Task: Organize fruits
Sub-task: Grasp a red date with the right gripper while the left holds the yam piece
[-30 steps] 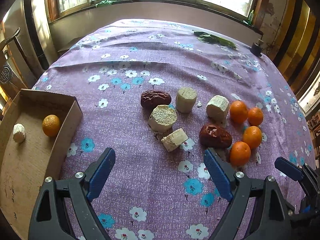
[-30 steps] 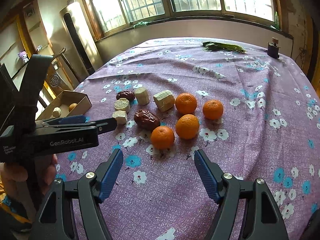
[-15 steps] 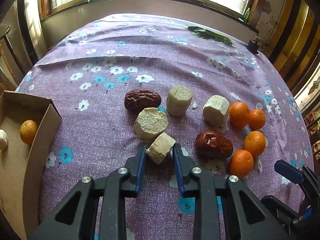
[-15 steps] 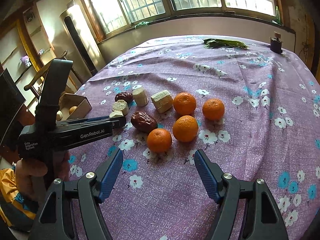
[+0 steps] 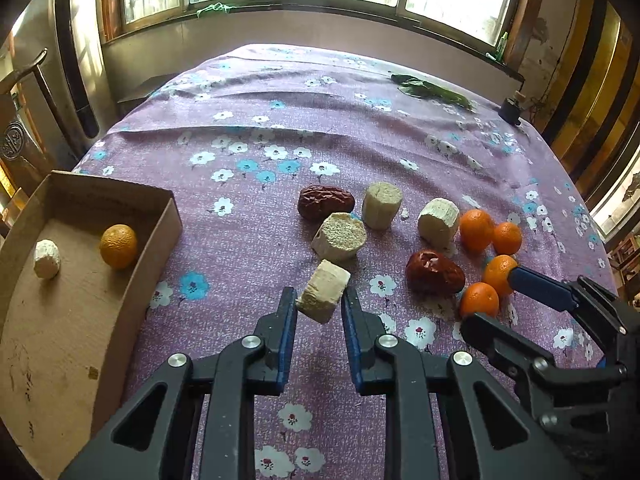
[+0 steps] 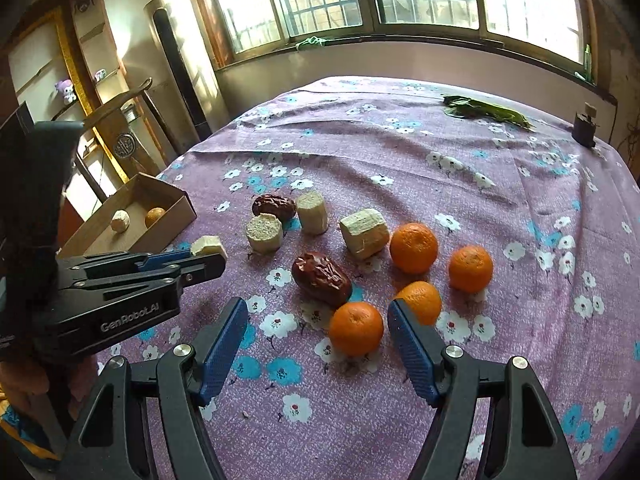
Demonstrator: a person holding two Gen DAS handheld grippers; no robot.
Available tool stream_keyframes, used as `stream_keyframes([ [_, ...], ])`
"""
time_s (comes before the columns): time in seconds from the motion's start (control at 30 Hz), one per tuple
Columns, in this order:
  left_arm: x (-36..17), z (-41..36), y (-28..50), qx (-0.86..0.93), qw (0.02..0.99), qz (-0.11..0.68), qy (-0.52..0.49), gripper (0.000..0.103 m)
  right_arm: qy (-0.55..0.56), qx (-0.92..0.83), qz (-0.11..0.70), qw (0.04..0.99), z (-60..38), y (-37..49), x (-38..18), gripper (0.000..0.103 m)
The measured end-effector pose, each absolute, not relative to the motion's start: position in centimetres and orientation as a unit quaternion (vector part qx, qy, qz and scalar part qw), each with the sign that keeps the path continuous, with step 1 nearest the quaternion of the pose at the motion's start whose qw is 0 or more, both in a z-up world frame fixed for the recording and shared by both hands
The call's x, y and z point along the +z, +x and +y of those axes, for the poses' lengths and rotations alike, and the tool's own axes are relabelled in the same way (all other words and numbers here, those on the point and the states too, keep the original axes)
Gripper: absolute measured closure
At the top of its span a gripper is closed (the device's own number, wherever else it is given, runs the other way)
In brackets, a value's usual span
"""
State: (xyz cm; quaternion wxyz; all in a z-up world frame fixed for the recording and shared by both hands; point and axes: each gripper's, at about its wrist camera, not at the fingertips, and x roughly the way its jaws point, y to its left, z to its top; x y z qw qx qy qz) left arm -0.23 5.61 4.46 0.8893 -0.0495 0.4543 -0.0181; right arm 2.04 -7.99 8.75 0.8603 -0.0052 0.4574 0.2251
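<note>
My left gripper is shut on a pale sugarcane chunk and holds it lifted off the purple floral cloth; it also shows in the right wrist view. Three more pale chunks, two red dates and several oranges lie on the cloth. A cardboard box at the left holds one orange and one pale chunk. My right gripper is open and empty, its fingers either side of the nearest orange and slightly in front of it.
Green leaves and a small dark bottle lie at the table's far right edge. A wooden chair and a tall cylinder stand beyond the left edge. Windows run along the far wall.
My left gripper closed on the nearest pale chunk and has lifted it off the cloth, drawing back a little. My right gripper moved forward toward the nearest orange, still open.
</note>
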Motion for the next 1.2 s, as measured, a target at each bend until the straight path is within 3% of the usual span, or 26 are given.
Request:
stream_keyframes([
  [0.37, 5.1, 7.3, -1.2, -0.005, 0.89, 0.454, -0.052, 0.081, -0.082, 0.25, 0.487, 0.833, -4.7, 5.4, 6.1, 0.046],
  [0.43, 5.1, 7.4, -1.2, -0.003, 0.89, 0.454, -0.05, 0.081, -0.098, 0.245, 0.491, 0.83, -4.4, 5.8, 5.6, 0.055],
  [0.47, 5.1, 7.4, -1.1, -0.003, 0.889, 0.454, -0.05, 0.081, -0.097, 0.244, 0.494, 0.829, -4.4, 6.1, 5.3, 0.065],
  [0.5, 5.1, 7.5, -1.1, -0.002, 0.889, 0.454, -0.049, 0.081, -0.089, 0.245, 0.499, 0.827, -4.5, 6.4, 5.1, 0.067],
  [0.9, 4.5, 7.7, -1.1, 0.003, 0.886, 0.461, -0.054, 0.081, -0.054, 0.267, 0.506, 0.819, -4.9, 5.6, 5.7, 0.073],
  [0.93, 4.5, 7.7, -1.1, 0.002, 0.885, 0.462, -0.055, 0.081, -0.053, 0.261, 0.502, 0.823, -5.0, 5.6, 5.9, 0.072],
  [1.0, 4.5, 7.7, -1.2, 0.002, 0.885, 0.462, -0.055, 0.081, -0.055, 0.253, 0.497, 0.828, -5.0, 5.8, 6.0, 0.056],
  [1.07, 4.5, 7.7, -1.2, 0.002, 0.885, 0.463, -0.054, 0.081, -0.059, 0.25, 0.497, 0.829, -4.7, 6.0, 5.9, 0.05],
  [1.17, 4.4, 7.5, -1.2, 0.001, 0.884, 0.464, -0.054, 0.081, -0.065, 0.251, 0.494, 0.83, -4.1, 6.4, 5.6, 0.05],
  [1.2, 4.4, 7.5, -1.2, 0.002, 0.884, 0.464, -0.053, 0.081, -0.061, 0.251, 0.495, 0.829, -3.9, 6.6, 5.5, 0.056],
])
